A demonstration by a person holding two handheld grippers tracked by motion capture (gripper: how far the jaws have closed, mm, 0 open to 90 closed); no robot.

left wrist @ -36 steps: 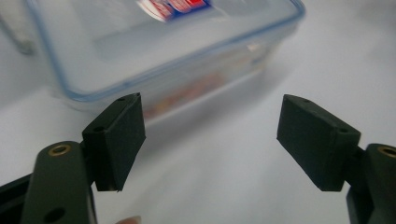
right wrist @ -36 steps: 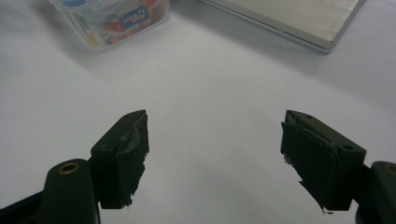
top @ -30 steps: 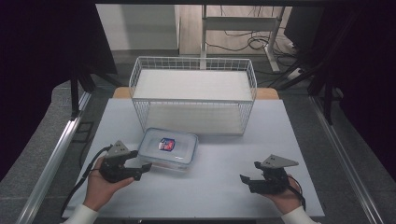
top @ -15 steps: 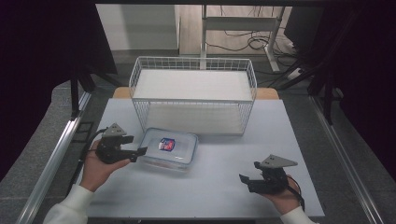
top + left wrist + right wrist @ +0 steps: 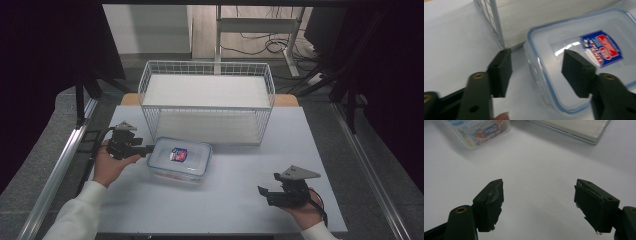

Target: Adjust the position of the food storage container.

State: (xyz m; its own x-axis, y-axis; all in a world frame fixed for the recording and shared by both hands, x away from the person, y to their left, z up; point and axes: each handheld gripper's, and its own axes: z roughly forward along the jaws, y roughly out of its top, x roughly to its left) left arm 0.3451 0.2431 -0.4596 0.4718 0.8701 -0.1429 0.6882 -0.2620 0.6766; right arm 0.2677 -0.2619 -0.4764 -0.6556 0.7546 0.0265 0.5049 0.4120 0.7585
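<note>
Item under handling: a clear plastic food box (image 5: 180,159) with a blue-rimmed lid and a printed label, lying flat at centre-left of the high view on the white surface (image 5: 235,200), just in front of the wire basket (image 5: 207,100) that occupies the upper middle of the frame. Whether the box touches the basket's front wall cannot be determined; the two are at least very close.

Left claw (image 5: 148,148): positioned at the box's left end, left of centre in the high view. In the left gripper view the jaws straddle the near corner of the box, one jaw over the lid at right of frame, the other outside the wall at lower left. The jaws have just been closing with the box's edge between them, but a gap shows on both sides; the pads do not yet press. Judged purpose: the approach from the short end lets the claw pinch the rim and wall, giving a hold suited to lifting the box towards the basket.

Right claw (image 5: 264,193): at lower right of the high view, well apart from the box, jaws spread and empty over bare surface. Judged purpose: parked clear so the left hand works unobstructed
</note>
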